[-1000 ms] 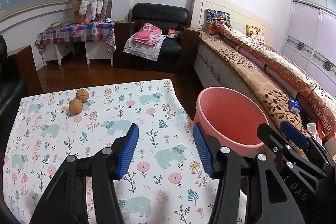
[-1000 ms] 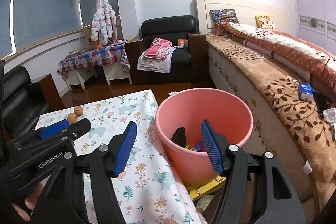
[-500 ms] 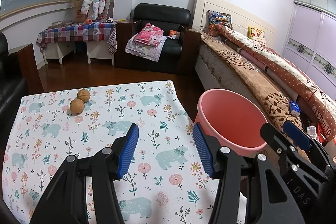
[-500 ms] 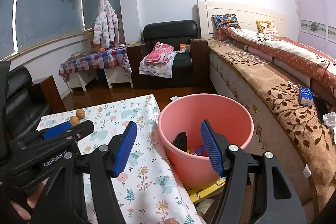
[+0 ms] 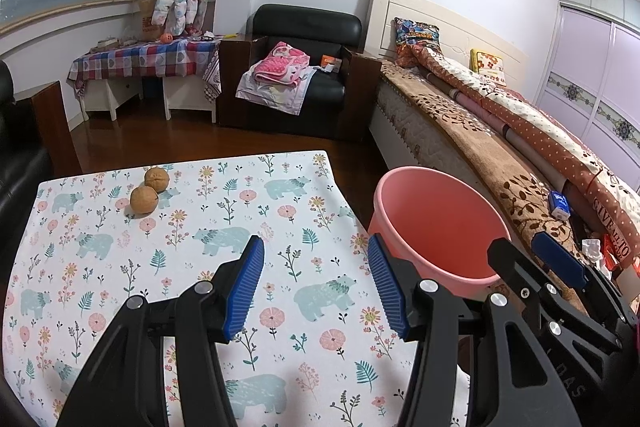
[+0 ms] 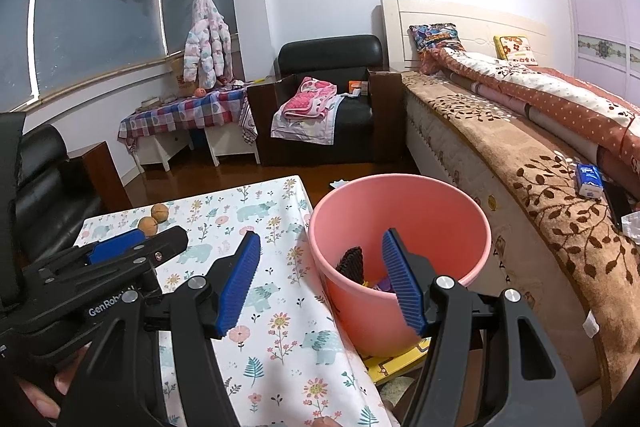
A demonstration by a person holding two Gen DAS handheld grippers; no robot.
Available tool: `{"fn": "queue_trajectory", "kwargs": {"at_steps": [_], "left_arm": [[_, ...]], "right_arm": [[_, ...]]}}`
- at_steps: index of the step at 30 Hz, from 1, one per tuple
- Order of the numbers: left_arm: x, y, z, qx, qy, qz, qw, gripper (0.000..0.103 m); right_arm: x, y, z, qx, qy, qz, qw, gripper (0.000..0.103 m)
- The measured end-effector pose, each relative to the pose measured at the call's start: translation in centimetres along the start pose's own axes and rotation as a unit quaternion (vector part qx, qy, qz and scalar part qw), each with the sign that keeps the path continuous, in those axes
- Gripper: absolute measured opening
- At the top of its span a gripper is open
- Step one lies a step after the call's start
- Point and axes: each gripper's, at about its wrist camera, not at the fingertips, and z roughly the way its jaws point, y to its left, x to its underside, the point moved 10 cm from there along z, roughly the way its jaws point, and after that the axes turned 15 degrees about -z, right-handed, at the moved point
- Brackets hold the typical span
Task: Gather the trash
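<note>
Left gripper (image 5: 316, 281): lower centre of the left wrist view, blue ribbed jaws apart, nothing between them, above the floral bear-print tablecloth (image 5: 224, 227).
Right gripper (image 6: 320, 277): lower centre of the right wrist view, jaws apart and empty, over the bin's near rim.
Round pink plastic bin (image 6: 424, 203): centre right, beside the table edge; dark and purple scraps lie inside (kinds unclear).
Two brown walnut-like balls (image 5: 150, 189): upper left of the cloth, touching each other.
</note>
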Motion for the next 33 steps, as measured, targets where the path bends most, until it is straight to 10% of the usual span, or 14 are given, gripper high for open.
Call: {"fn": "queue_trajectory", "kwargs": {"at_steps": [33], "left_arm": [[0.58,0.01,0.36,-0.002,0.005,0.002,1.0,0.053]], "right_arm": [[0.79,0.14,0.95,-0.01,0.019,0.001,1.0,0.064]]}}
